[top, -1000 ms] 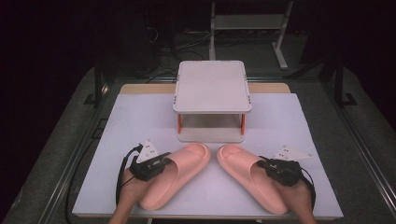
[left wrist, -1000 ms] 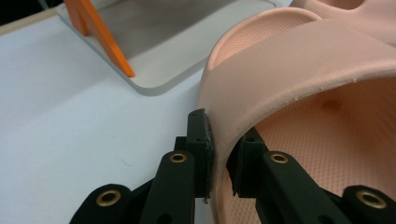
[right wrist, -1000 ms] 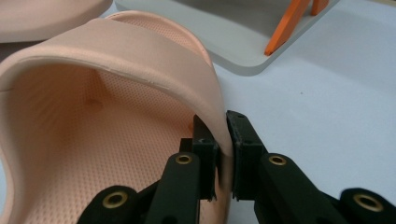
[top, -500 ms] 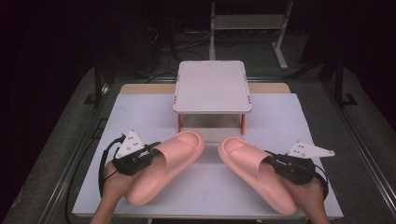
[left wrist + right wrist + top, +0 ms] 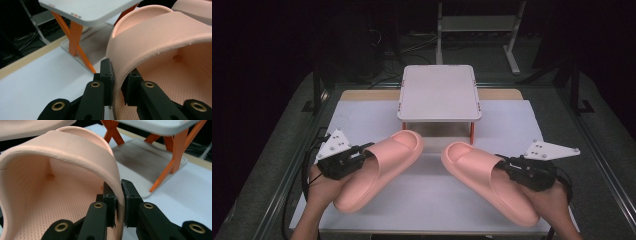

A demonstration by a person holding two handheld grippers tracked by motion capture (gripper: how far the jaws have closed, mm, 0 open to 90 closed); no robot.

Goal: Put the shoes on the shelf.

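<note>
Two pink slide sandals have come up off the white table top (image 5: 532,120) since a second ago, toes tilted toward the two-tier shoe rack (image 5: 439,92). Left gripper (image 5: 362,152) is clamped on the outer strap wall of the left slide (image 5: 379,167); right gripper (image 5: 507,165) pinches the right slide (image 5: 484,177) likewise, both hands nearer the table's front edge than before.

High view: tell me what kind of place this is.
Probably a lab recording bench: a white-covered table in a dark room, cables and metal stands behind, and a small two-tier rack set out with pink slippers.
</note>
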